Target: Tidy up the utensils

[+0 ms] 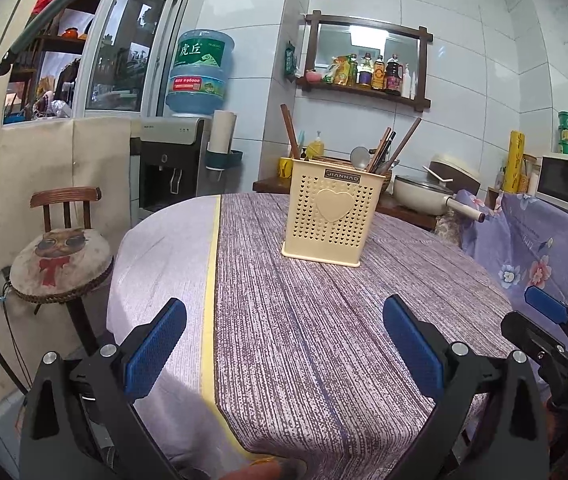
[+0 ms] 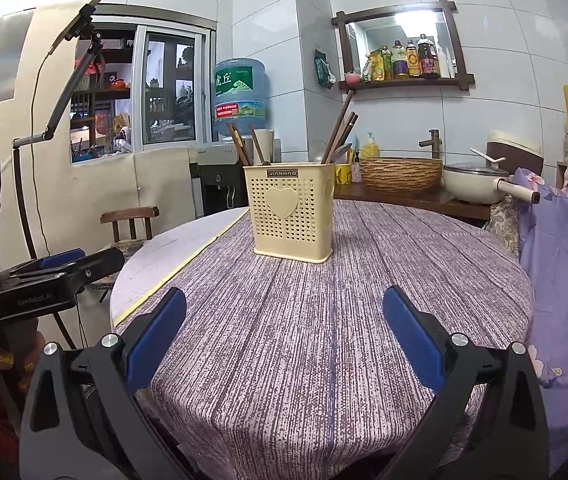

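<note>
Left gripper point(image 1: 284, 344): jaws spread wide, blue pads well apart, nothing between them, touching nothing, held above the near edge of the table point(image 1: 324, 320). Right gripper point(image 2: 284, 344): jaws likewise released and wide, empty, hovering over the striped cloth. Seen just beside each other in both wrist views, the right one at the left view's far right edge.

Cream perforated utensil holder point(image 1: 334, 212), heart on its front, upright near the table's far side, well apart from both grippers. Inside it: wooden chopsticks point(image 2: 340, 130) leaning out at angles, plus a metal spoon point(image 1: 360, 157) at the back. No loose utensils visible on the cloth.
</note>
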Demonstrator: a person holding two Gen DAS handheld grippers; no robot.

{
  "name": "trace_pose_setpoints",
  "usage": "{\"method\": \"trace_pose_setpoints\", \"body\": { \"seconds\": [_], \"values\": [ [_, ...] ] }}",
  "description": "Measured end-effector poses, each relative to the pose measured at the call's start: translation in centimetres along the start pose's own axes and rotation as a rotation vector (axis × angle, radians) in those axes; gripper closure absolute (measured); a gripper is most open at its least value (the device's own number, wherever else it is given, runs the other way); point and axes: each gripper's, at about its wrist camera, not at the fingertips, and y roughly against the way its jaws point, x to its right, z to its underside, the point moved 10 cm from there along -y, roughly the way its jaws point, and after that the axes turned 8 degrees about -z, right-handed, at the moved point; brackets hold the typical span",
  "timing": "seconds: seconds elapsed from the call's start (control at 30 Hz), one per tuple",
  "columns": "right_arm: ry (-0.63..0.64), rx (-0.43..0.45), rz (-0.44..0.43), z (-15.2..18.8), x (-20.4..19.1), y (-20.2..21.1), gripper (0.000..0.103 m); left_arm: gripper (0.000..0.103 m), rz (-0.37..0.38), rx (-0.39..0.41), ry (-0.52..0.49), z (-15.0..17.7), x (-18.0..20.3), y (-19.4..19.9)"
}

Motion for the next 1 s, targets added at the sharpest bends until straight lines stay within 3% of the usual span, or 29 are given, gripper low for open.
{"method": "trace_pose_setpoints", "body": {
  "seconds": [1.0],
  "values": [
    [-0.003,-0.016,-0.01,0.39,-0.03,0.0,0.006,0.005,-0.01,0.01,-0.029,0.21,0.86,0.52]
  ]
}}
